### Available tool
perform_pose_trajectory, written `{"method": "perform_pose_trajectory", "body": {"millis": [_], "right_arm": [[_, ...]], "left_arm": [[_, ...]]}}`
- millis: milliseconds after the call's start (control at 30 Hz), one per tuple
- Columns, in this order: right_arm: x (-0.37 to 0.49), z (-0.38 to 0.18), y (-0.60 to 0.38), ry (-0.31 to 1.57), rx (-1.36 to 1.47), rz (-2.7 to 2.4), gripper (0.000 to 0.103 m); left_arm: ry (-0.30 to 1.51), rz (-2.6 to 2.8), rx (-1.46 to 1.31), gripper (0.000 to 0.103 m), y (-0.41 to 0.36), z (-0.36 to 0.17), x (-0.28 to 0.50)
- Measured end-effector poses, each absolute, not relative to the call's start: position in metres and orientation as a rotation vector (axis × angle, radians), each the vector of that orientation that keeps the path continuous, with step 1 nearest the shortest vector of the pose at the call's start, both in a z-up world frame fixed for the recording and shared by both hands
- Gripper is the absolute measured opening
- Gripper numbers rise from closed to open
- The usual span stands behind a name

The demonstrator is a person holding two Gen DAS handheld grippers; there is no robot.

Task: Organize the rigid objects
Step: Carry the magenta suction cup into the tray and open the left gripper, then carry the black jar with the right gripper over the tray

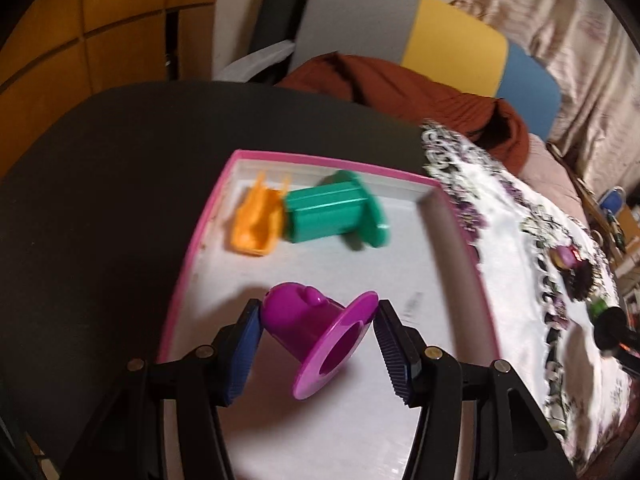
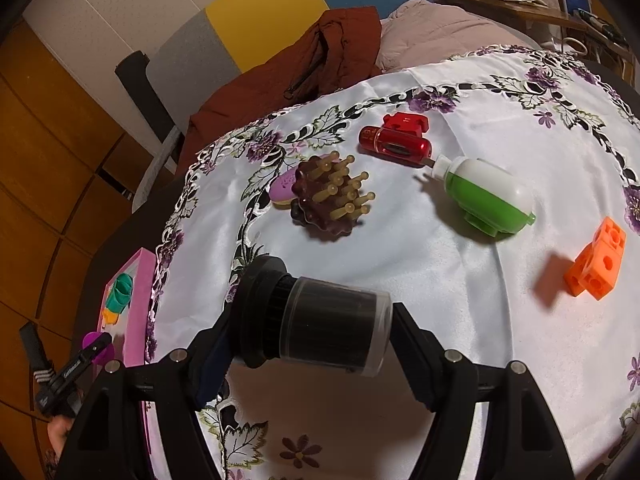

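My left gripper is shut on a purple flanged cup and holds it over the pink-rimmed white tray. An orange piece and a green flanged block lie at the tray's far end. My right gripper is shut on a black cylindrical jar with a clear cap, held above the flowered tablecloth. The tray also shows in the right wrist view at the far left, with the left gripper over it.
On the cloth lie a brown pegged brush, a lilac oval piece, a red cylinder, a red block, a green-and-white bottle and an orange block. A brown jacket lies behind the table.
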State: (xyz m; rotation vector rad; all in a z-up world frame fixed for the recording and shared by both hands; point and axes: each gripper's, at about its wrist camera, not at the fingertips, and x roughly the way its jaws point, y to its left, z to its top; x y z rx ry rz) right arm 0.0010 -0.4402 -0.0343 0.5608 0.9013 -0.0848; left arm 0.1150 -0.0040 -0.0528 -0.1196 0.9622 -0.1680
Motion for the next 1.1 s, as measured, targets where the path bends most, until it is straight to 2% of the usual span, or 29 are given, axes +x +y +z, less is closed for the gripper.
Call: {"method": "perform_pose_trajectory", "body": {"millis": [167, 333, 500, 533, 733, 1100], "right_arm": [[0.001, -0.030, -0.432, 0.886, 0.531, -0.058, 0.074], [0.004, -0.028, -0.422, 0.888, 0.493, -0.024, 0.074], [0.005, -0.026, -0.414, 0.883, 0.463, -0.003, 0.074], [0.005, -0.026, -0.413, 0.883, 0.461, 0.002, 0.074], [0.009, -0.024, -0.396, 0.889, 0.476, 0.051, 0.074], [0.057, 0.004, -0.296, 0.885, 0.315, 0.226, 0.074]], "left_arm": [[0.984, -0.126, -0.168, 0.058, 0.013, -0.059, 0.126], [0.975, -0.107, -0.201, 0.072, 0.020, -0.054, 0.123], [0.923, -0.098, -0.234, 0.092, 0.021, -0.043, 0.104], [0.909, -0.101, -0.233, 0.093, 0.020, -0.041, 0.099], [0.883, -0.138, -0.176, 0.094, 0.012, -0.037, 0.072], [0.871, -0.217, -0.114, 0.094, -0.010, -0.038, 0.044]]}}
